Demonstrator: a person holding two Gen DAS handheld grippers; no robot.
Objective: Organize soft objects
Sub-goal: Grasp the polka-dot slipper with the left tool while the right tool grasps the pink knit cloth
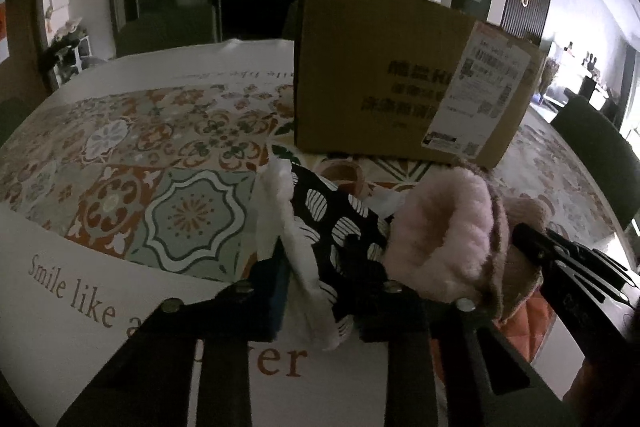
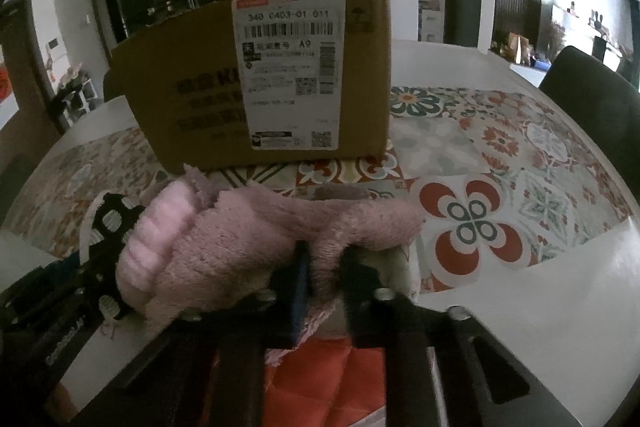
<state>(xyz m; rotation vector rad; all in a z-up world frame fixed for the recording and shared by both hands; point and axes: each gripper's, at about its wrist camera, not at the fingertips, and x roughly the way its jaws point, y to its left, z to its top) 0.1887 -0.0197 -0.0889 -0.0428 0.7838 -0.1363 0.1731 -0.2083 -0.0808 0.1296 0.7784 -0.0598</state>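
A black cloth with white leaf prints and a white fleecy lining [image 1: 320, 211] lies on the patterned tablecloth [image 1: 180, 211]. My left gripper [image 1: 320, 291] is shut on its near end. Beside it on the right lies a pink fluffy soft piece [image 1: 448, 227], with the right gripper's dark body [image 1: 568, 259] at its far side. In the right wrist view my right gripper [image 2: 326, 279] is shut on a fold of the pink fluffy piece [image 2: 240, 251]. The black printed cloth [image 2: 112, 219] shows at its left. An orange quilted item [image 2: 320, 379] lies under the pink piece.
A brown cardboard box [image 2: 192, 107] with a shipping label stands on the table just behind the soft things, also as the box [image 1: 380, 79]. A dark chair back [image 2: 592, 99] stands at the table's right edge. The tablecloth [image 2: 520, 167] stretches to the right.
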